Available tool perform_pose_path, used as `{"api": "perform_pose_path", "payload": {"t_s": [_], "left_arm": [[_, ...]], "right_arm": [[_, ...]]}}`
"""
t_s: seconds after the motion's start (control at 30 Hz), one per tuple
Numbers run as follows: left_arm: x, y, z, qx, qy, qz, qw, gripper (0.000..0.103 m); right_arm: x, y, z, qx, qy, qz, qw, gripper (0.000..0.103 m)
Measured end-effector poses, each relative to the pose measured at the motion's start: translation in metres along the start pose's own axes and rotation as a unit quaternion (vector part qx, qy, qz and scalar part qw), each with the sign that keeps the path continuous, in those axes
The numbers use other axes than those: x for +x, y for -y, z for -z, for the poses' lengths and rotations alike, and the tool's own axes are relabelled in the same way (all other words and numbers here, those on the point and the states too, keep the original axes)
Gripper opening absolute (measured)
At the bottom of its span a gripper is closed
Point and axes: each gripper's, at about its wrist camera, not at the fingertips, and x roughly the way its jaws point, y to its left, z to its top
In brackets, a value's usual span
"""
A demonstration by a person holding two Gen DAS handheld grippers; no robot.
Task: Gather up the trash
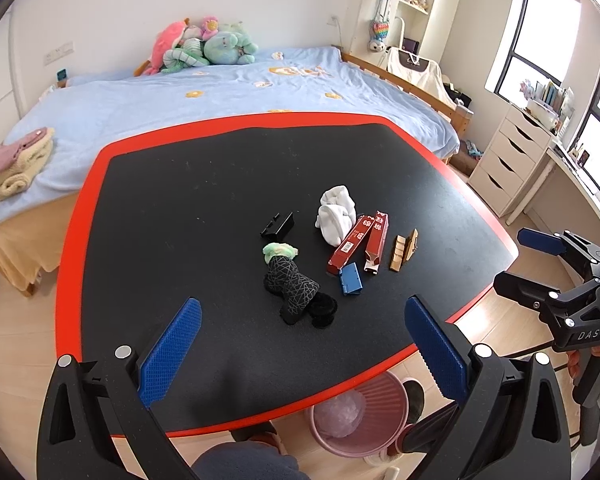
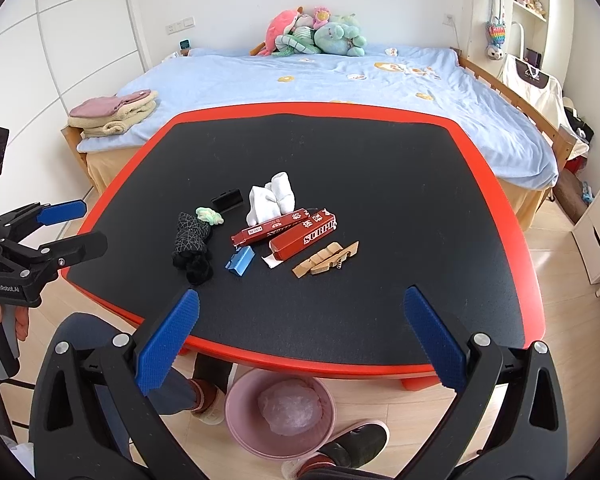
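We hold both grippers over the near edge of a black, red-rimmed worktop (image 2: 500, 184), jaws spread wide and empty: left gripper (image 1: 300, 350), right gripper (image 2: 300, 340). Mid-worktop the trash lies clustered: white tissue (image 2: 274, 198), two red cartons (image 2: 300, 232), a blue clip (image 2: 240, 262). A pink bin (image 2: 244, 412) stands on the floor below.

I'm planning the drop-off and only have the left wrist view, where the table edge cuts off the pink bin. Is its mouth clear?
Observer: The right wrist view shows the whole pink bin. Its mouth is open, with crumpled clear plastic inside.
Operator: How does my left hand-held gripper look from outside?
Observer: The left hand-held gripper is open at the left edge of the table and holds nothing.
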Motion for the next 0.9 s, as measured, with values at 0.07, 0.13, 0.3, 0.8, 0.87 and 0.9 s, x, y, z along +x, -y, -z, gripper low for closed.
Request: {"api": "perform_pose_path", "payload": {"t_s": [0.07, 0.13, 0.3, 0.8, 0.87, 0.9], "left_arm": [[0.000, 0.000, 0.000, 0.000, -0.001, 0.001, 1.0000, 0.097], [0.000, 0.000, 0.000, 0.001, -0.002, 0.000, 1.0000, 0.097], [0.002, 0.000, 0.001, 0.000, -0.004, 0.000, 1.0000, 0.097], [0.025, -0.007, -0.003, -0.017, -0.033, 0.006, 0.9993, 0.097], [0.032, -0.008, -0.004, -0.023, -0.041, 0.008, 0.9988, 0.097], [0.036, -0.010, -0.005, -0.026, -0.047, 0.008, 0.9985, 0.097]], "right_arm": [[0.000, 0.000, 0.001, 0.000, 0.000, 0.000, 1.000, 0.100], [0.000, 0.000, 0.001, 0.001, 0.000, -0.001, 1.000, 0.100], [0.002, -0.002, 0.002, 0.001, -0.003, -0.001, 1.000, 0.100], [0.017, 0.009, -0.004, 0.004, -0.013, -0.001, 1.000, 0.100], [0.022, 0.013, -0.005, -0.001, -0.014, -0.003, 1.000, 0.100], [0.024, 0.014, -0.006, -0.005, -0.014, -0.005, 1.000, 0.100]]}}
